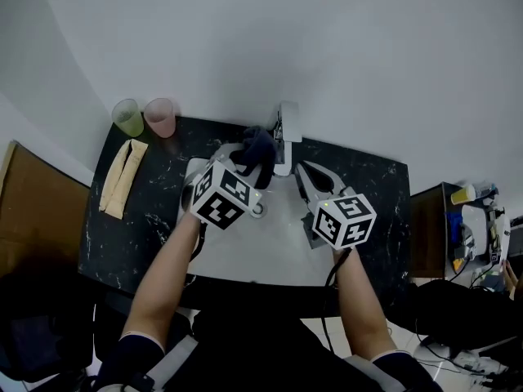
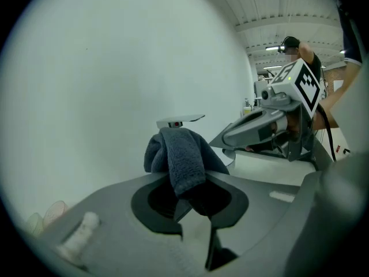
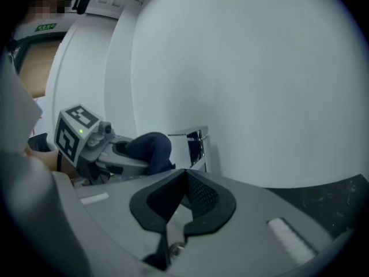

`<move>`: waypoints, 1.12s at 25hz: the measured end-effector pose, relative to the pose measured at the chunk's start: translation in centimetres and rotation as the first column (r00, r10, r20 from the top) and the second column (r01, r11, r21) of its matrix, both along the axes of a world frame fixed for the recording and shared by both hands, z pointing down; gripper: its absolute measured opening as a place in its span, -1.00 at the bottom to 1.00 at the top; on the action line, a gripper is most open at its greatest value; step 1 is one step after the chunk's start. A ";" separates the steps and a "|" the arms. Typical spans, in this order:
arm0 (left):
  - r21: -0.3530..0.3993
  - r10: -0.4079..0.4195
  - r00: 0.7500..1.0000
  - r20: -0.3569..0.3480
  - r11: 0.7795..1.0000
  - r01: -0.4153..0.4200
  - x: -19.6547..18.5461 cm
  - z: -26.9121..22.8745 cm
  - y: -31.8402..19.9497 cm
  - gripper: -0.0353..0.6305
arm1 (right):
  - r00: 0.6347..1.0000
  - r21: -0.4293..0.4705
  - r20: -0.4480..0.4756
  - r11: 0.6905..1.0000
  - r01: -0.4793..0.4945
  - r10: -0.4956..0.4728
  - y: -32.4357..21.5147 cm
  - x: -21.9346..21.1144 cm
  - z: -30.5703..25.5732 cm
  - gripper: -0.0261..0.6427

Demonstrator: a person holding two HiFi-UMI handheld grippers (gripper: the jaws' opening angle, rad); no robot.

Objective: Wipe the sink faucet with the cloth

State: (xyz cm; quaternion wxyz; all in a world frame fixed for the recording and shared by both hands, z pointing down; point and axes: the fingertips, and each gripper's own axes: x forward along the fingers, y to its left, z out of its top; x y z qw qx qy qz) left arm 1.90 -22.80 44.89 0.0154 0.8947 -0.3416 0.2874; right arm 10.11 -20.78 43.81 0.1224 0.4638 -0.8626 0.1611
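Note:
A chrome faucet stands at the back rim of a white sink. My left gripper is shut on a bunched dark blue cloth, held just left of the faucet, close to its side. In the left gripper view the cloth pokes up from between the jaws, with the faucet lever right behind it. My right gripper is shut and empty, hovering over the sink just right of the faucet. The right gripper view shows the faucet ahead and the cloth to its left.
A dark speckled counter surrounds the sink. On its left lie a folded beige cloth, a green cup and a pink cup. A white wall rises right behind the faucet. A cluttered side table stands at the far right.

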 end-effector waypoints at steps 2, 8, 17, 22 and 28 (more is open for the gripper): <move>-0.005 -0.027 0.999 -0.027 1.000 0.027 -0.1 -0.7 -0.2 -0.68 | 1.000 -0.039 -0.021 0.999 0.006 -0.006 0.2 0.2 1.3 -0.90; -0.027 -0.009 0.995 -0.096 1.000 0.007 1.5 -2.4 1.3 -0.69 | 0.999 -0.065 -0.010 0.997 0.044 -0.045 0.9 -0.5 2.5 -0.90; 0.033 0.027 0.992 0.120 0.999 -0.031 3.3 -2.6 2.5 -0.68 | 0.998 -0.065 0.009 0.996 0.059 -0.058 1.1 -0.8 2.6 -0.91; 0.035 0.046 0.987 0.151 0.998 -0.052 4.2 -2.7 2.7 -0.69 | 0.998 -0.063 0.013 0.996 0.069 -0.068 1.1 -1.1 2.6 -0.91; 0.017 0.038 0.995 0.096 0.999 -0.040 5.1 -2.6 2.7 -0.69 | 0.996 -0.063 0.032 0.995 0.081 -0.079 1.5 -1.0 2.5 -0.91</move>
